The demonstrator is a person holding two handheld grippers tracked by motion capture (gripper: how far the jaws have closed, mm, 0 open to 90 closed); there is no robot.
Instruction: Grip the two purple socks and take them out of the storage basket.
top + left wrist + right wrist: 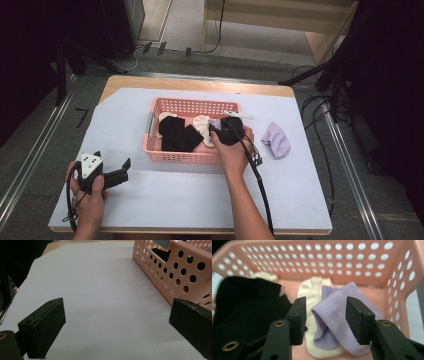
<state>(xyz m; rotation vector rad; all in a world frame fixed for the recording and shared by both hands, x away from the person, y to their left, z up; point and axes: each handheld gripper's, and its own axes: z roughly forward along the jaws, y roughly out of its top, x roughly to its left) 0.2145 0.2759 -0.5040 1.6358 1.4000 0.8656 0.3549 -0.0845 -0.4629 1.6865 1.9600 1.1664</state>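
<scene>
A pink perforated basket [195,102] stands mid-table, holding black socks [177,134], a cream sock [202,125] and a lilac sock [337,322]. My right gripper [225,131] reaches into the basket's right end. In the right gripper view this gripper [325,307] is open, its jaws hanging just above the lilac sock, which lies on the cream sock [314,292] beside the black socks [244,305]. A second lilac sock [276,140] lies on the table right of the basket. My left gripper [112,161] rests open at the table's front left, with nothing between its jaws.
A white sheet [175,195] covers the table. In the left gripper view the basket's pink wall [175,272] stands to the right of the open left gripper [117,312]. Cables [320,115] trail on the floor past the table's right edge.
</scene>
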